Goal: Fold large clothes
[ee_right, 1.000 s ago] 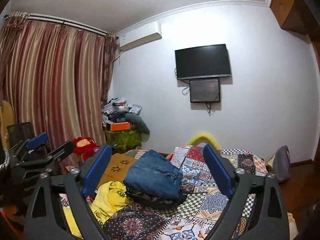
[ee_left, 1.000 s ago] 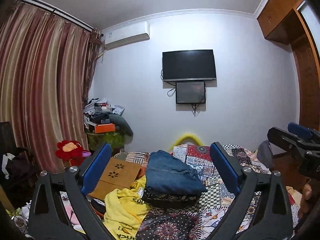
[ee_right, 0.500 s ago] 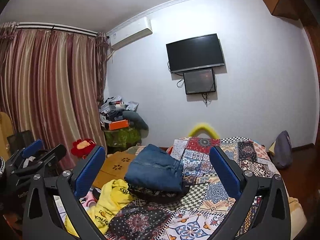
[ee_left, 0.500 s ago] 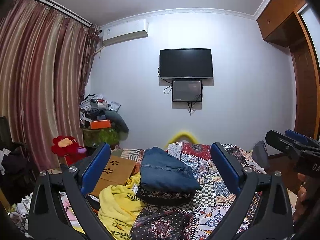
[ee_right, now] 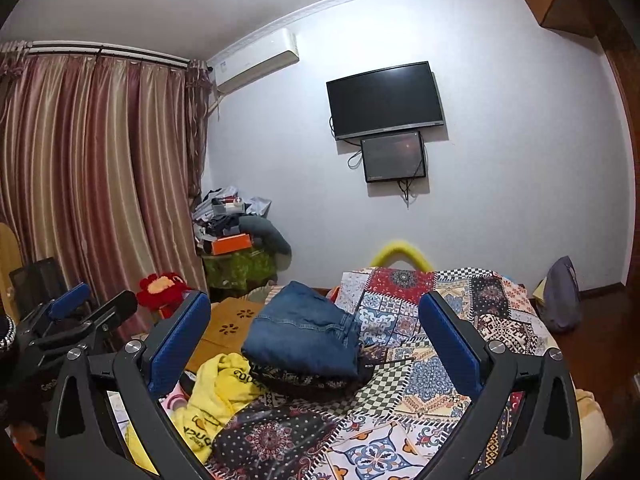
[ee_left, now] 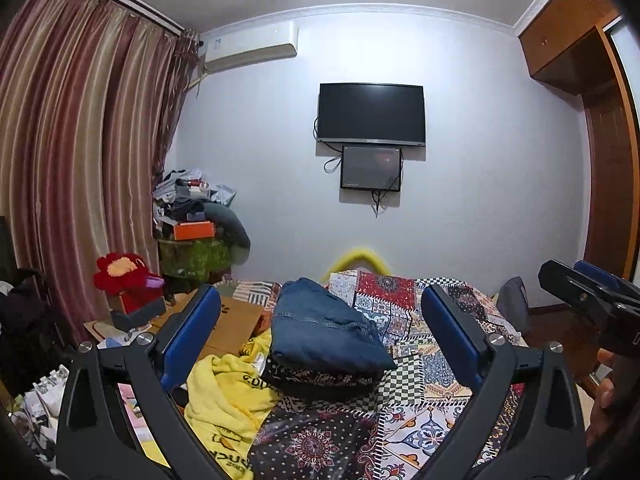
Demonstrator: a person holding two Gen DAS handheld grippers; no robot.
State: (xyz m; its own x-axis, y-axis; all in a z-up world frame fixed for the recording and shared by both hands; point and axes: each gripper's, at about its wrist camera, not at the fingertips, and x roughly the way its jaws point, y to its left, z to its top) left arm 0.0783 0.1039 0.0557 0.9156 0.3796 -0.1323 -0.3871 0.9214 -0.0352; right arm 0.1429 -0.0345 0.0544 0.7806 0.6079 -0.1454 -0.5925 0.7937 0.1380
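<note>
Folded blue jeans (ee_left: pixel 324 330) lie on a folded dark patterned garment (ee_left: pixel 320 380) on the patchwork bed cover (ee_left: pixel 424 320). A crumpled yellow garment (ee_left: pixel 224 396) lies to their left, and a dark star-patterned cloth (ee_left: pixel 316 440) lies in front. My left gripper (ee_left: pixel 320 320) is open and empty, held above the bed short of the jeans. My right gripper (ee_right: pixel 316 322) is open and empty too, and it also shows at the right edge of the left wrist view (ee_left: pixel 580 292). The jeans (ee_right: pixel 304 336) and the yellow garment (ee_right: pixel 216 400) show in the right wrist view.
A cardboard board (ee_left: pixel 236 320) lies left of the bed. A red plush toy (ee_left: pixel 120 276) and a cluttered green-draped table (ee_left: pixel 196 252) stand by the curtains (ee_left: pixel 80 160). A TV (ee_left: pixel 371 114) hangs on the far wall. A wardrobe (ee_left: pixel 600 160) stands at right.
Both grippers have lifted and tilted slightly, so the bed sits lower in view. The right gripper has rolled a little. Both stay open; the clothes have not moved.
</note>
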